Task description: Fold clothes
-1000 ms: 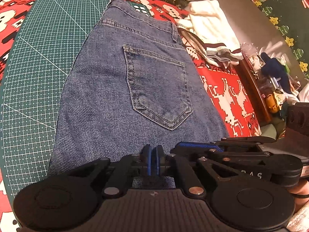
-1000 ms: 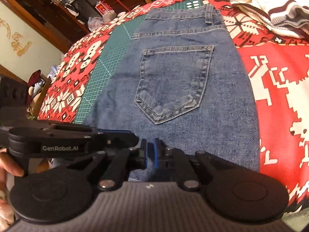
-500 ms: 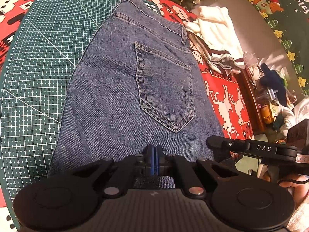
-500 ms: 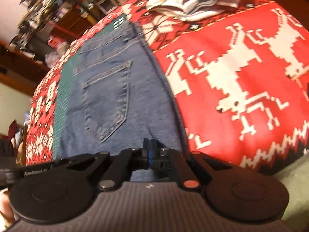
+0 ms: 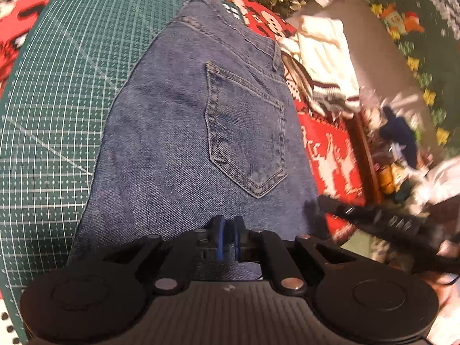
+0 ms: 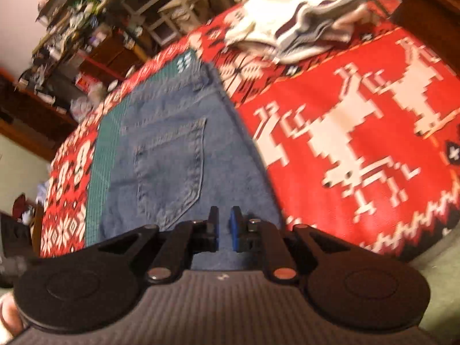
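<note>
**A:** Red patterned cloth [image 5: 330, 155] covers the table, with a green mat [image 5: 57, 115] on it. In the left view, where are the jeans [image 5: 178, 132]?

**B:** Straight ahead of the left tongs [image 5: 227, 240], folded to a narrow stack, pocket [image 5: 247, 132] up, long axis running away from the tongs toward the waistband. The pads stand slightly apart with denim showing through the gap, clamped on nothing I can see. A white sweater [image 5: 325, 57] lies beyond, to the right.

**A:** And the right view?

**B:** The jeans [image 6: 178, 149] lie ahead and left of the right tongs [image 6: 223, 228], also a little apart over the near edge. Both tongs sit equally near. No containers anywhere. The sweater [image 6: 290, 14] is heaped far ahead.
</note>
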Demonstrator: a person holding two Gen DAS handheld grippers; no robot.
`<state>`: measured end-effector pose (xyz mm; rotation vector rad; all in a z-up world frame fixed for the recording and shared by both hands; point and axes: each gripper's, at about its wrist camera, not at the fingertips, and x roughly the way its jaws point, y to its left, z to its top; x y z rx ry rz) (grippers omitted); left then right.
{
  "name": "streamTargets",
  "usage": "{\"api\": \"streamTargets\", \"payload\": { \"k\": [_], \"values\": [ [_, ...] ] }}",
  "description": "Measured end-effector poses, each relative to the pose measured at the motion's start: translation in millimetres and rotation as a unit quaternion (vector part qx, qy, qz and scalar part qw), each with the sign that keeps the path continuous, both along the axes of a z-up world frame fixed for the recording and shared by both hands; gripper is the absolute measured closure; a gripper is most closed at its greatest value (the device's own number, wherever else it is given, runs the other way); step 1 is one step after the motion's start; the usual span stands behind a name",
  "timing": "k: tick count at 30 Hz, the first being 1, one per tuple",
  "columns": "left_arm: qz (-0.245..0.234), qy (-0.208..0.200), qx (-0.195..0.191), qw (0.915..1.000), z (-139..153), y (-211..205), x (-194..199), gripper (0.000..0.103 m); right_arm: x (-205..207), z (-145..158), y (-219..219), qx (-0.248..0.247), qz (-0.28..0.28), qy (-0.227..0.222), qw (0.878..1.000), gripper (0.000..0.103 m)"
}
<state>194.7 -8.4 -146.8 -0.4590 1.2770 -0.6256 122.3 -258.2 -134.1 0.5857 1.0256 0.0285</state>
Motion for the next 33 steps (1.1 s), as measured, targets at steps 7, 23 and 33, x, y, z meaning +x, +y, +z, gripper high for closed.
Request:
{"api": "streamTargets", "payload": {
  "k": [7, 23, 33],
  "values": [
    [0.064, 0.004, -0.010, 0.9979, 1, 27, 10, 0.095, 7, -14, -11, 0.005, -0.028, 0.020, 0.999, 0.102],
    [0.128, -0.005, 0.009, 0.9917, 4, 57, 25, 0.095, 25, -20, 1, 0.014, -0.003, -0.009, 1.000, 0.095],
    [0.143, -0.031, -0.004, 0.9892, 11, 60, 25, 0.095, 27, -19, -14, 0.014, -0.063, -0.028, 0.998, 0.095]
  ]
}}
